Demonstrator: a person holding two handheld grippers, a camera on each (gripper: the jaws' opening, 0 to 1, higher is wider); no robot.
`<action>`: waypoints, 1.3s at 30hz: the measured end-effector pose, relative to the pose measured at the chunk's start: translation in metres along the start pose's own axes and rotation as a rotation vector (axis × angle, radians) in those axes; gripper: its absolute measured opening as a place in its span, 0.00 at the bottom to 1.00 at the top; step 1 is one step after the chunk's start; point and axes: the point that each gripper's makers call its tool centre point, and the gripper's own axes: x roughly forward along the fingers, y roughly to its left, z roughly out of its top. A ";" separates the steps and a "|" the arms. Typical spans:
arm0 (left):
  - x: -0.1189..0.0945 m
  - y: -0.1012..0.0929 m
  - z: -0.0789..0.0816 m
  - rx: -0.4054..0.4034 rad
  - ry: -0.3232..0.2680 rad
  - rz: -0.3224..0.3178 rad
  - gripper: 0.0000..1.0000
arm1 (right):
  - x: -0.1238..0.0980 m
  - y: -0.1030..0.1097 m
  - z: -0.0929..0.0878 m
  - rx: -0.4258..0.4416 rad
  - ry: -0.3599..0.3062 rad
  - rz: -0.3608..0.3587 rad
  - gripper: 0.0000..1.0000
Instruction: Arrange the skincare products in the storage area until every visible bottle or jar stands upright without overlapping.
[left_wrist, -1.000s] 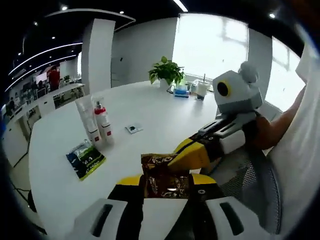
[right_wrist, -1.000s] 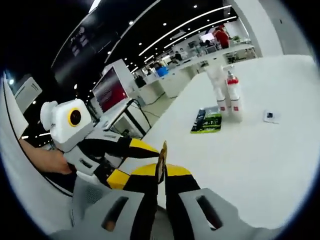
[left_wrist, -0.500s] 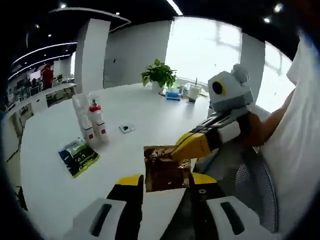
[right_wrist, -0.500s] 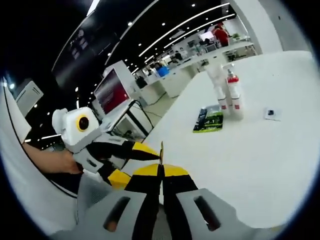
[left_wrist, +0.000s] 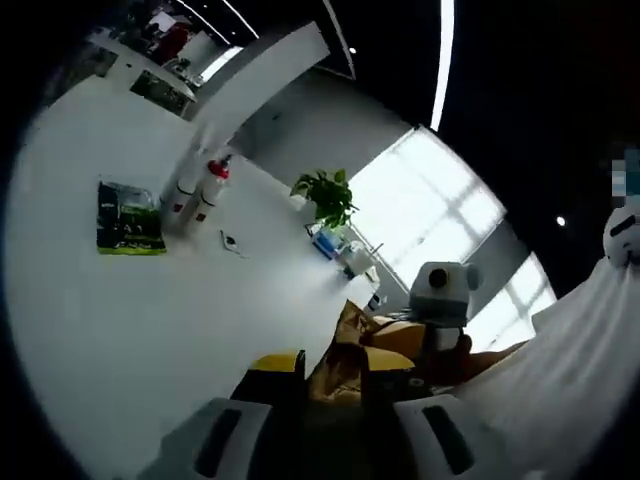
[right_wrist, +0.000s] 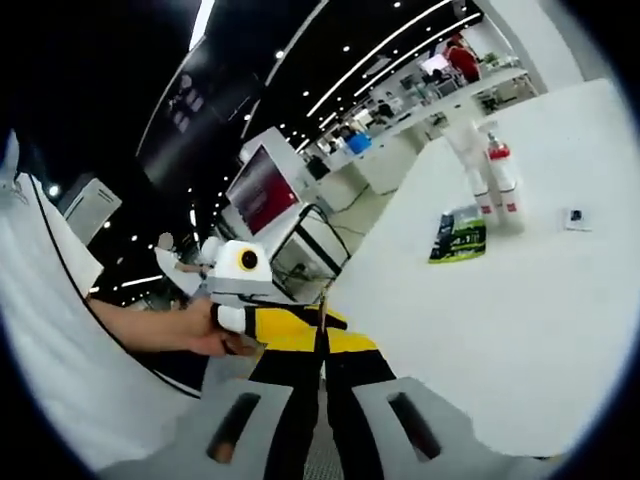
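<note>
Brown crinkled sachet (left_wrist: 340, 365) clamped by left tool (left_wrist: 332, 372), right tool (right_wrist: 322, 352) clenched on its edge

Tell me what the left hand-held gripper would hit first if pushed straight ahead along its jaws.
Probably the brown packet pinched between the jaws of the left hand-held gripper, then the right hand-held gripper just beyond it; depth is unclear. The bottles sit well off that line.

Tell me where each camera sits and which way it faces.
Left gripper view: rides the left claw, looking across the white round table towards a bright window; a white sleeve shows.
Right gripper view: rides the right claw, facing the office hall; a hand shows.
Shared: brown foil packet, green sachet, two white bottles.
</note>
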 end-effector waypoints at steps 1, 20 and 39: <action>0.001 -0.006 -0.001 -0.023 -0.002 -0.027 0.20 | 0.000 -0.001 0.000 -0.005 -0.001 -0.006 0.00; -0.008 -0.020 0.033 -0.342 -0.254 -0.150 0.00 | 0.003 -0.008 0.004 -0.001 -0.025 -0.012 0.14; 0.007 -0.033 0.010 -0.316 -0.157 -0.188 0.02 | -0.014 -0.010 0.026 0.202 -0.122 0.056 0.00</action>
